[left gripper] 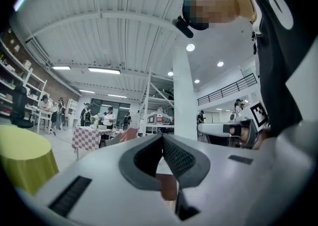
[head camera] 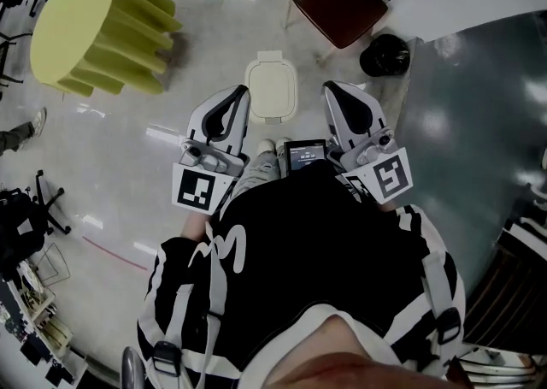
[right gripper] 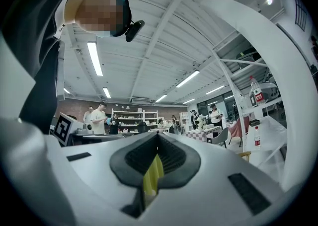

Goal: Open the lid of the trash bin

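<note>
The trash bin stands on the floor just ahead of the person's feet, its cream lid down flat. My left gripper is held beside the bin's left edge and my right gripper to the right of it, both above floor level and apart from the lid. Each is shut with nothing between its pads. In the left gripper view the left gripper points up into the hall, pads pressed together. The right gripper shows the same in the right gripper view. The bin appears in neither gripper view.
A yellow ribbed round stool sits at the far left. A chair with a brown seat and a black bag stand beyond the bin to the right. A grey table runs along the right side.
</note>
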### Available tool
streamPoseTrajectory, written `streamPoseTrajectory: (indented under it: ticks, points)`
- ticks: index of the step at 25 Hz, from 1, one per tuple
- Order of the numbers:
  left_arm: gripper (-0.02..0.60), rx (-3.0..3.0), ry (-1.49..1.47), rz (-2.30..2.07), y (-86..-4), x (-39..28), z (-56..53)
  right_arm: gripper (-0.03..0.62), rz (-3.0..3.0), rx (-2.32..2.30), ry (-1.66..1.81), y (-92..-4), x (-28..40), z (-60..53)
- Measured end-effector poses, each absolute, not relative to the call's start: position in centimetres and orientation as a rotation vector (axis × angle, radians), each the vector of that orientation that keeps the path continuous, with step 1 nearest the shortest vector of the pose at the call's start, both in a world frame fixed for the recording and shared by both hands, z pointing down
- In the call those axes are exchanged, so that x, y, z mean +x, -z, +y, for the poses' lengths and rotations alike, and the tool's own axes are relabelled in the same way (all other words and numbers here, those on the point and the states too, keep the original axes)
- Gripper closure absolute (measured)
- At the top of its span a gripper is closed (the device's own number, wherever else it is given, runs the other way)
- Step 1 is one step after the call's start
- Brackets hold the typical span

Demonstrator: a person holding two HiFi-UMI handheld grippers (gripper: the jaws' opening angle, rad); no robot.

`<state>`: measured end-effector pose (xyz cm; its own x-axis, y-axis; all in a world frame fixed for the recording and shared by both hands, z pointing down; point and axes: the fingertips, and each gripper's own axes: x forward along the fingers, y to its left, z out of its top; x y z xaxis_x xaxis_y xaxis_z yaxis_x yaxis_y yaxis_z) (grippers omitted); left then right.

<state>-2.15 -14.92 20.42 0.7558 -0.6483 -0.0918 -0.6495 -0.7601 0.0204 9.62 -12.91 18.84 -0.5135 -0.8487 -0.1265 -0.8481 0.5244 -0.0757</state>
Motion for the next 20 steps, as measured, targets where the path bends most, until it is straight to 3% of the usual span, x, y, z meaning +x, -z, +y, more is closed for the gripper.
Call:
streamPoseTrajectory:
  ticks: [20]
  points:
    - [0.574,-2.954,-0.111,1.205,-24.7,-1.9,-15.8,0.588,2.714,-1.369,0.13,-23.0,9.0,-14.7]
